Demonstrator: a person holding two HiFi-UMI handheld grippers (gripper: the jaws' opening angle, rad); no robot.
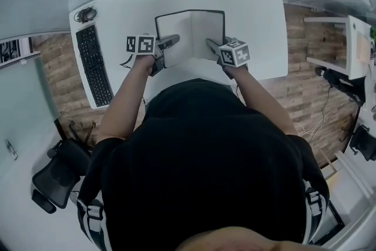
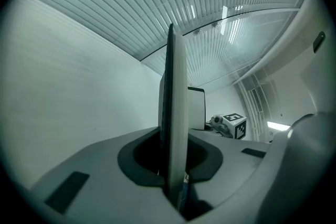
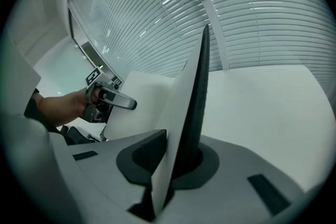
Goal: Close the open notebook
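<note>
An open notebook [image 1: 191, 32] with a black cover and blank white pages lies on the white desk [image 1: 252, 9] in front of the person. My left gripper [image 1: 171, 40] is shut on its left half near the front edge. In the left gripper view that half's cover and pages [image 2: 176, 107] stand edge-on, clamped in the left gripper [image 2: 176, 176]. My right gripper [image 1: 211, 44] is shut on the right half. In the right gripper view the white page and dark cover [image 3: 195, 97] rise from between the right gripper [image 3: 173, 165] jaws. Each gripper shows in the other's view: right [image 2: 231, 126], left [image 3: 113, 98].
A black keyboard [image 1: 94, 64] and a mouse [image 1: 87, 13] lie at the desk's left end. An office chair [image 1: 59, 176] stands at lower left. A white shelf unit [image 1: 352, 47] is at the right. Slatted blinds [image 3: 210, 2] run behind the desk.
</note>
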